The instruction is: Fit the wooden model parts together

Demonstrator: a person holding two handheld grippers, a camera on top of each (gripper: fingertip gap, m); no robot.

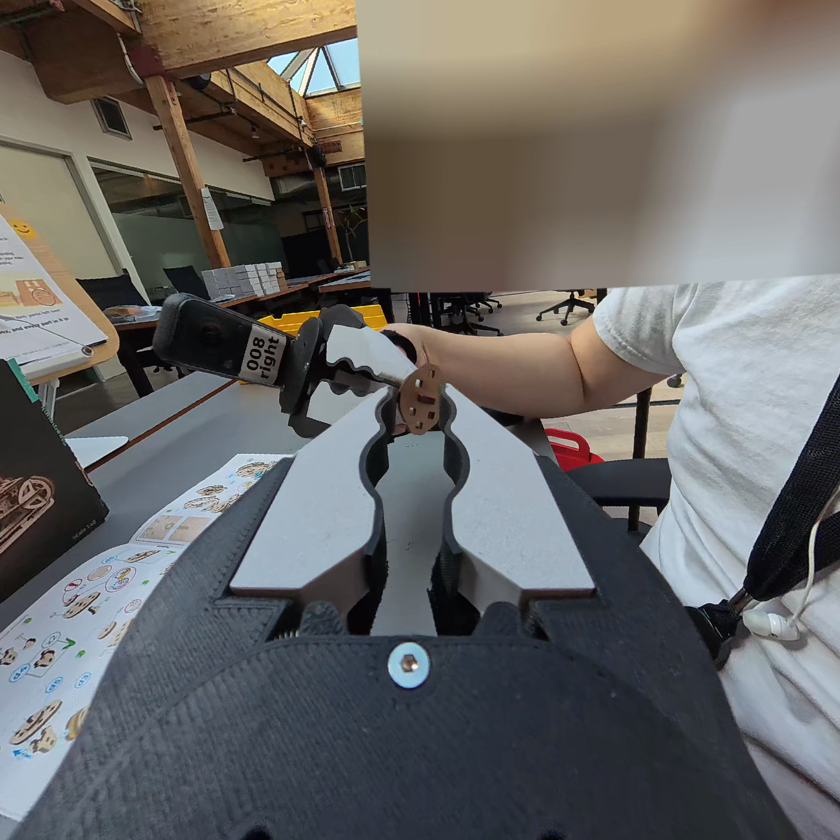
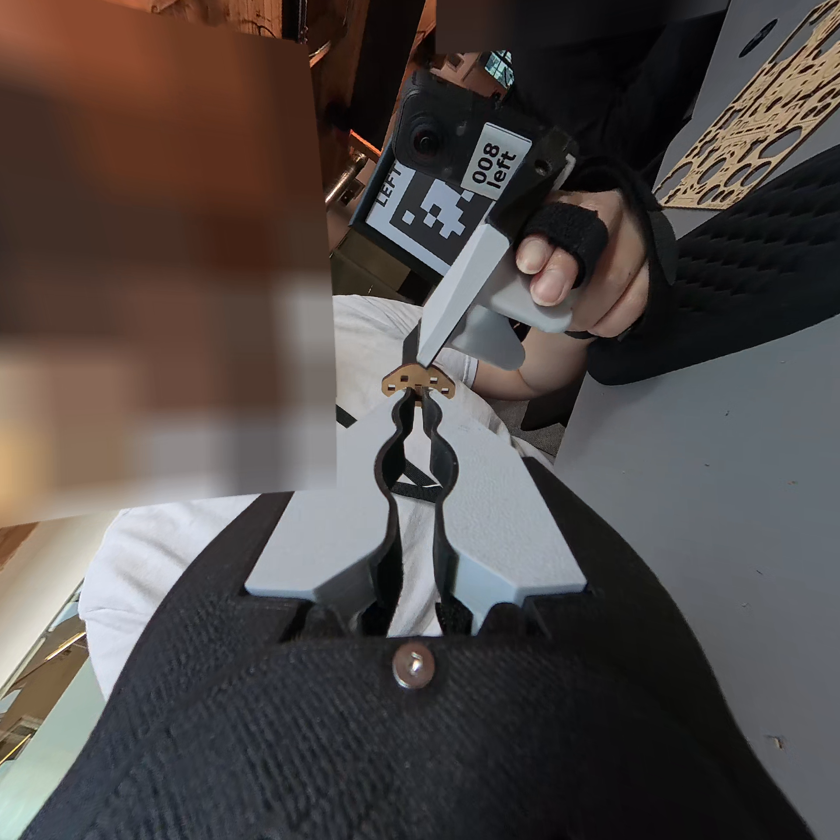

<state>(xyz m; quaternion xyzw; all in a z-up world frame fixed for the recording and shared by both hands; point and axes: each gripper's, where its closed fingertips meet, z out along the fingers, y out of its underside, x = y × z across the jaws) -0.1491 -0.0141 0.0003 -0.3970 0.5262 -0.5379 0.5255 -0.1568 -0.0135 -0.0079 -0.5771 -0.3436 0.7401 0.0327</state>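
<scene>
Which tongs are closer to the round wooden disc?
Left. The left tongs clamp the round wooden disc by its edges; the right tongs meet its face, pinching a small wooden peg at its centre slot.

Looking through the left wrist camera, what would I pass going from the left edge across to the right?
Dark model box → instruction sheet → right gripper reaching in, camera end first → wooden disc held between the left gripper tips → the person's bare arm → white T-shirt.

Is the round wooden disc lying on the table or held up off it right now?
Held up: the left gripper pinches the wooden disc by its edges, clear above the table.
</scene>
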